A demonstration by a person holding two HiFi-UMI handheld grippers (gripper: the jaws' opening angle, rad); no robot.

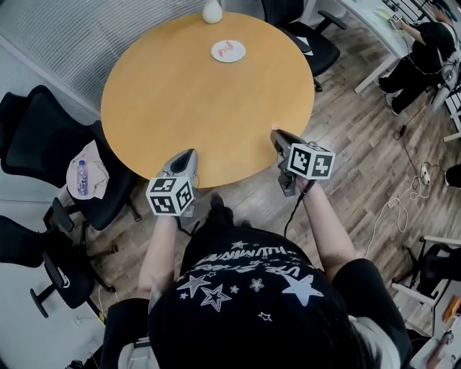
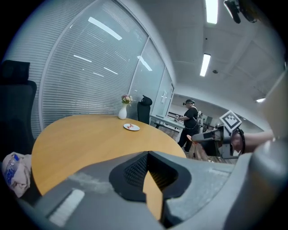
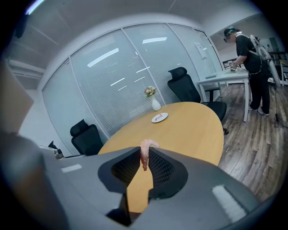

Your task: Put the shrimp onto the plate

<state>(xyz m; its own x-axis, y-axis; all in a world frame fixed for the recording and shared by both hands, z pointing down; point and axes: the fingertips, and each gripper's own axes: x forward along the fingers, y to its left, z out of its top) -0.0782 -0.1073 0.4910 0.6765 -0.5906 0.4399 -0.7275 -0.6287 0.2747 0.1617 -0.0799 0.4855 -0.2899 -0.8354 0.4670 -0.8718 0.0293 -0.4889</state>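
Observation:
A pale pink shrimp (image 3: 145,152) hangs between the jaws of my right gripper (image 3: 145,156), which is shut on it. In the head view that gripper (image 1: 274,134) is at the near right edge of the round wooden table (image 1: 180,101). My left gripper (image 1: 193,153) hovers at the near edge further left, and its jaws meet at the tips with nothing between them (image 2: 147,157). The white plate (image 1: 215,52) sits on the far side of the table with something red on it (image 1: 227,48). The plate is also in the left gripper view (image 2: 131,127) and the right gripper view (image 3: 159,118).
A white vase (image 1: 212,11) with flowers stands behind the plate at the table's far edge. Black office chairs (image 1: 43,137) ring the table, and one holds a cloth and a bottle (image 1: 82,177). A person (image 1: 421,50) works at a desk far right. Cables (image 1: 410,191) lie on the wooden floor.

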